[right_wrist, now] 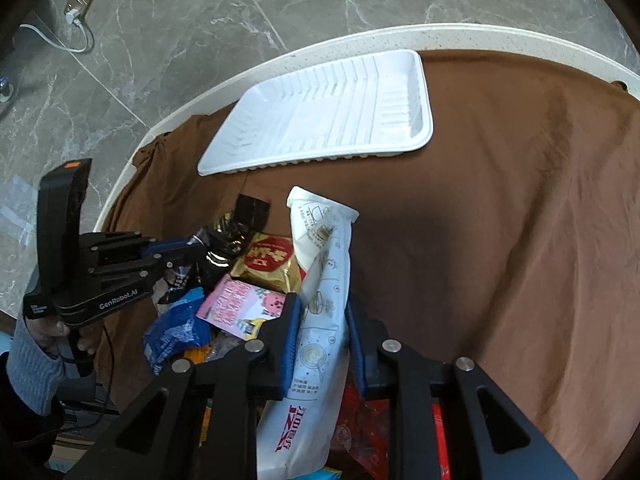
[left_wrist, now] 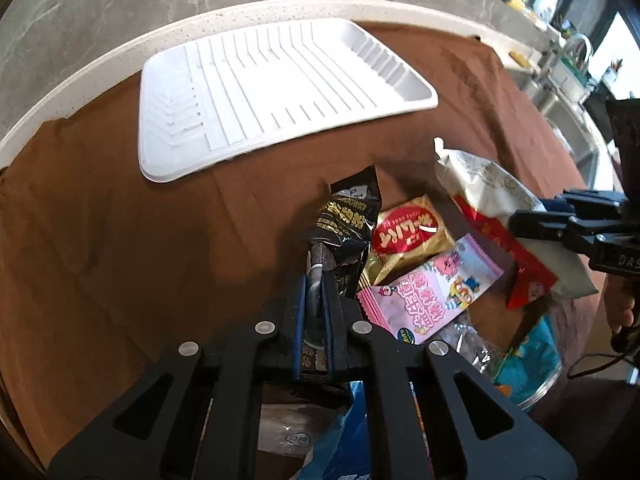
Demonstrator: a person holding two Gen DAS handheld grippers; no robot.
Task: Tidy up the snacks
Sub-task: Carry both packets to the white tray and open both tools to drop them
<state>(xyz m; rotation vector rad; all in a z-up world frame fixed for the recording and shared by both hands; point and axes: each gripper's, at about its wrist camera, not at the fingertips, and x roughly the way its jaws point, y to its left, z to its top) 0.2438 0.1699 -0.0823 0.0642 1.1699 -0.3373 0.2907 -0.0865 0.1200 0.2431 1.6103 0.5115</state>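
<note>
Right wrist view: the white packet (right_wrist: 320, 320) is clamped by the right gripper (right_wrist: 322, 340); the black packet (left_wrist: 348, 224) is clamped by the left gripper (left_wrist: 316, 280). Both should be lifted slowly to the far tray (right_wrist: 420, 136).

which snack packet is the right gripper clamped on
The tall white packet with line drawings, pinched by the right gripper. The black packet is in the left gripper; gold and pink ones lie loose.

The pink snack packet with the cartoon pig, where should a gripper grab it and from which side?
Probably by its zigzag-sealed end, coming from the side nearest the left gripper. The pink packet lies flat on top of the pile, so its thin crimped end is exposed for two fingers to pinch. The gold and red packet crowds its far side.
</note>
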